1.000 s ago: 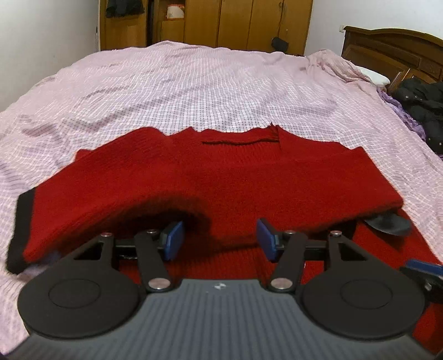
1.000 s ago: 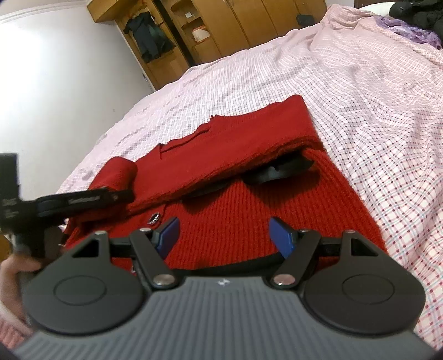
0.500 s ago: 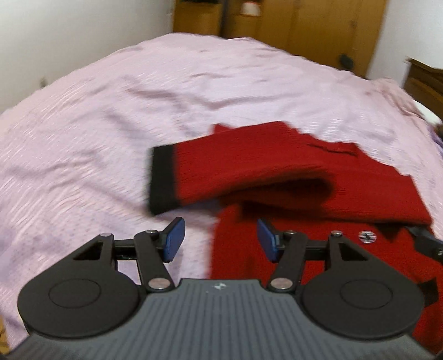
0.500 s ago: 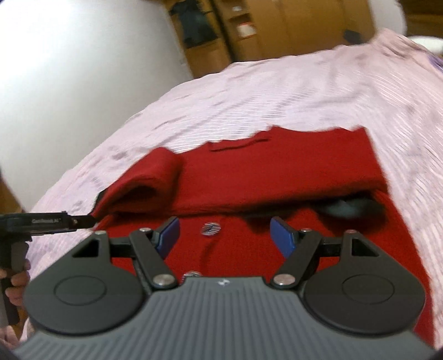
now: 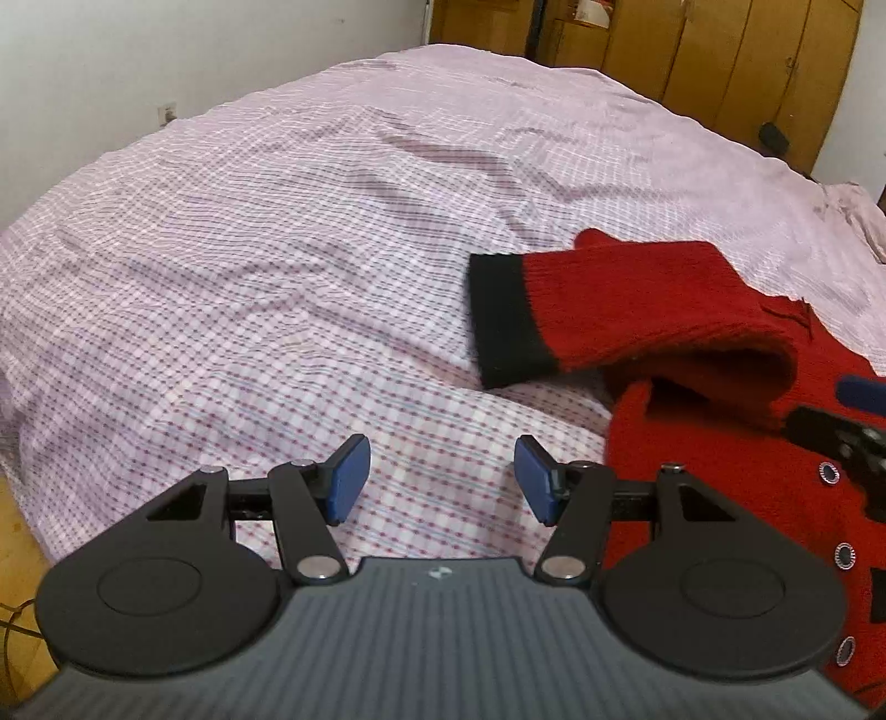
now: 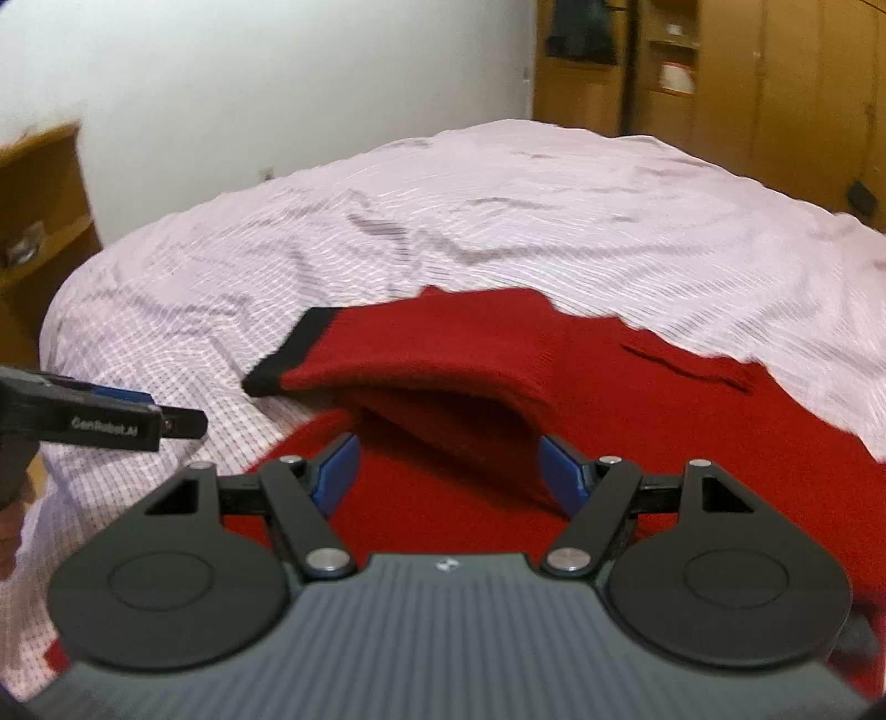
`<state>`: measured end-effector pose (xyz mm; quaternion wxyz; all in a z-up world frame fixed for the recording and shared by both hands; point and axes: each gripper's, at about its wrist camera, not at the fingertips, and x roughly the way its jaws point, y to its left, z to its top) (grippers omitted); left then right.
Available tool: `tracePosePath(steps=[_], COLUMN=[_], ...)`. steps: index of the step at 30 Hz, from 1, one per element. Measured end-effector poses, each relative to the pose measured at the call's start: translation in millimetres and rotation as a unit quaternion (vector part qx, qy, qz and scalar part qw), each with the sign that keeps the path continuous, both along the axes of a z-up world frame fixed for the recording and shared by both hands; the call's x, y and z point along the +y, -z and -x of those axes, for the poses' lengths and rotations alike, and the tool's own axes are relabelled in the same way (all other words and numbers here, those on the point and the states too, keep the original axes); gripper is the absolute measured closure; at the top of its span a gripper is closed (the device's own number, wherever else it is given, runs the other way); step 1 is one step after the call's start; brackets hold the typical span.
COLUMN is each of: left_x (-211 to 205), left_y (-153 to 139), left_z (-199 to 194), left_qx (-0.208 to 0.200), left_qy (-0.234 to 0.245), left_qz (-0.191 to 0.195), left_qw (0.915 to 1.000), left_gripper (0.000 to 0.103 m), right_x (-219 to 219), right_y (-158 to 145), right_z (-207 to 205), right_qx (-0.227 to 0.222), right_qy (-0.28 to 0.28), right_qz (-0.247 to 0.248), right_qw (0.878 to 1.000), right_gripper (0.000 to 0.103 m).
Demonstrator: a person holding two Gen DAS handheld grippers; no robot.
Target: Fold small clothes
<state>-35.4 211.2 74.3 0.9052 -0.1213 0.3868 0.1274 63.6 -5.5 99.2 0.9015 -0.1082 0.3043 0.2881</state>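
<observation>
A red knitted cardigan (image 5: pixel 720 459) with round snap buttons lies on the bed. Its sleeve (image 5: pixel 637 299), ending in a black cuff (image 5: pixel 506 318), is folded across the body. My left gripper (image 5: pixel 440 479) is open and empty, over bare sheet left of the cardigan. My right gripper (image 6: pixel 446 471) is open and empty, just above the red cardigan (image 6: pixel 692 421), below the folded sleeve (image 6: pixel 432 354) and its black cuff (image 6: pixel 293 354). The left gripper also shows at the left of the right wrist view (image 6: pixel 111 423), and the right one's fingers (image 5: pixel 847 437) at the right edge of the left wrist view.
The bed is covered with a pink checked sheet (image 5: pixel 249 249). Wooden wardrobes (image 5: pixel 692 50) stand beyond the bed. A white wall (image 6: pixel 249 99) and a wooden shelf (image 6: pixel 39 199) are at the left.
Both grippers have swung left, staying open. The left one has moved off the cardigan to over bare sheet. The sleeve lies let go, folded over the body.
</observation>
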Motion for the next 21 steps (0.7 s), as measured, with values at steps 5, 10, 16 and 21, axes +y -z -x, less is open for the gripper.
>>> tracePosePath(steps=[5, 10, 16, 21], left_x=[10, 20, 30, 31], left_y=[0, 4, 9, 11], left_z=[7, 13, 16, 17], left_qx=[0.002, 0.005, 0.007, 0.008], left_qy=[-0.01, -0.02, -0.029, -0.03], left_qz=[0.001, 0.004, 0.013, 0.015], left_qw=[0.9999, 0.9998, 0.9994, 0.9994], left_gripper=[0.039, 0.039, 0.039, 0.039], right_x=[40, 77, 114, 131], right_y=[4, 17, 38, 46], right_z=[-9, -13, -13, -10], right_qx=[-0.011, -0.038, -0.108, -0.144], right_qy=[-0.041, -0.072, -0.114, -0.141], right_qz=[0.038, 0.096, 0.179, 0.205], right_qw=[0.998, 0.992, 0.971, 0.958], right_gripper=[0.03, 0.03, 0.03, 0.03])
